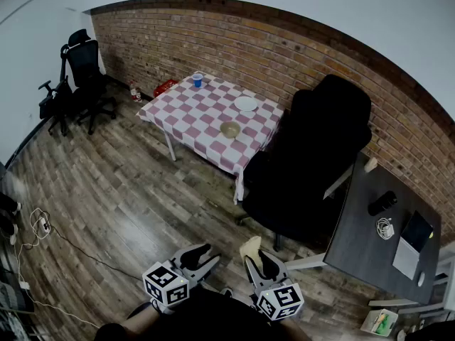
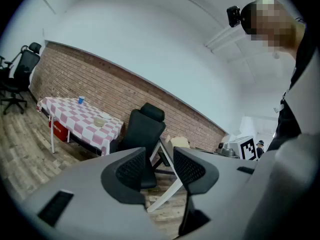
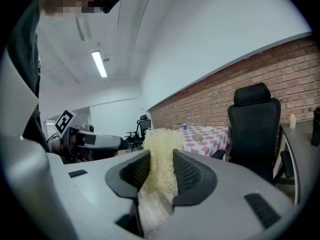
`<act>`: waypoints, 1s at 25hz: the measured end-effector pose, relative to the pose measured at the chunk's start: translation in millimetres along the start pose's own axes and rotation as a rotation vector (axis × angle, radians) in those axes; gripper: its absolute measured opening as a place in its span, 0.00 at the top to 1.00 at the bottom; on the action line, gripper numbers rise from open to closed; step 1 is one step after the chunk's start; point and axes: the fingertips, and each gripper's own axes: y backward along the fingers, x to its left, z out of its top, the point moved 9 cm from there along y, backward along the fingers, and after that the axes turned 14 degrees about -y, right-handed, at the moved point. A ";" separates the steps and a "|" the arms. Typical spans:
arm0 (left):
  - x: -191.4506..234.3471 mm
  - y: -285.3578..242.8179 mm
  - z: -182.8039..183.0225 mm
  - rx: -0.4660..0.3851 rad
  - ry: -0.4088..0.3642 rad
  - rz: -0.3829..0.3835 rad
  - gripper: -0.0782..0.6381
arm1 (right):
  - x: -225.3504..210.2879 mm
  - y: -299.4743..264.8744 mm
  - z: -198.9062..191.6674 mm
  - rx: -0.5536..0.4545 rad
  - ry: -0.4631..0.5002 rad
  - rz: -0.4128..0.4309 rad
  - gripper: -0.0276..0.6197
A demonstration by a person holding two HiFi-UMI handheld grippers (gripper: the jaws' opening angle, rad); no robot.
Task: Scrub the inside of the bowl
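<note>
Scrubbing not started. Bowl (image 1: 229, 128) on far checkered table (image 1: 190, 121), well apart from both grippers. Right gripper (image 1: 259, 258) pinches pale fibrous scrubber (image 3: 161, 154). Left gripper (image 1: 205, 257) spread, empty. Approach and scrubbing remain.

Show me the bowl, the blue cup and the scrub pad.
bowl (image 1: 229, 128), head view, its middle.
blue cup (image 1: 197, 80), head view, its side wall.
scrub pad (image 3: 161, 143), right gripper view, its fibrous upper part.
</note>
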 end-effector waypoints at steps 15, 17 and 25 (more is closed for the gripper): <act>-6.8 -0.6 -9.2 0.025 0.015 -0.013 0.64 | -4.7 3.9 -4.7 0.011 -0.039 0.018 0.72; -1.5 2.2 -13.1 0.034 0.033 -0.001 0.64 | -6.9 0.0 -6.6 0.023 -0.047 0.017 0.72; 53.8 -16.4 -5.9 0.042 0.040 -0.040 0.64 | -13.7 -52.1 -1.6 0.053 -0.071 -0.042 0.72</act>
